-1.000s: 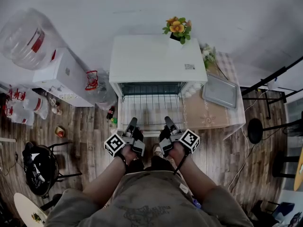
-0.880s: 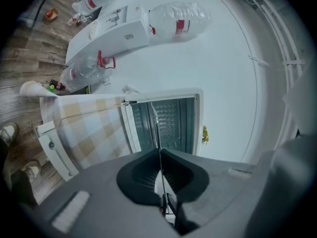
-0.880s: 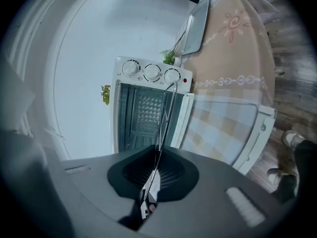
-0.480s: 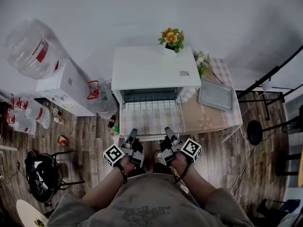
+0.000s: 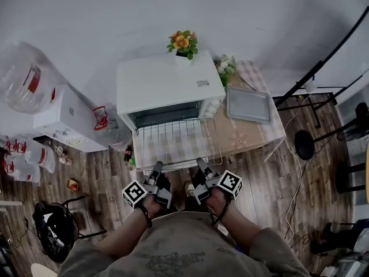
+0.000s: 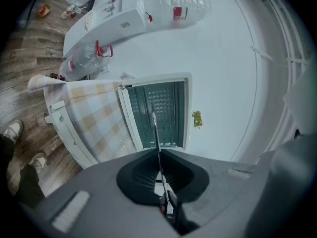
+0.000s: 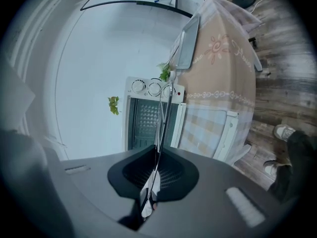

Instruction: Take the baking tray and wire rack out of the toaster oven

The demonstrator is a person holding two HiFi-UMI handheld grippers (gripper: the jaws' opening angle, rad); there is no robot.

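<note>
From where I stand I count one toaster oven [image 5: 167, 82], one wire rack [image 5: 179, 144], one baking tray [image 5: 248, 104], one table [image 5: 256, 136], two grippers, a left gripper [image 5: 157, 165] and a right gripper [image 5: 200, 163], two water jugs [image 5: 23, 79] [image 5: 115, 133], and two flower bunches, orange flowers [image 5: 182, 41] and white flowers [image 5: 225, 66].

The light is soft and even; the white wall [image 5: 259, 16] is bright, without glare. All views bend strongly at the edges; both gripper views have black corners.

A plain white wall [image 5: 259, 16] rose behind a worktop [image 5: 253, 137] draped in a pale patterned cloth, standing on a brown wood-plank floor [image 5: 98, 172]. A white water dispenser [image 5: 60, 123] with a big clear bottle [image 5: 20, 79] stood left; a round black stool [image 5: 304, 145] sat right.
</note>
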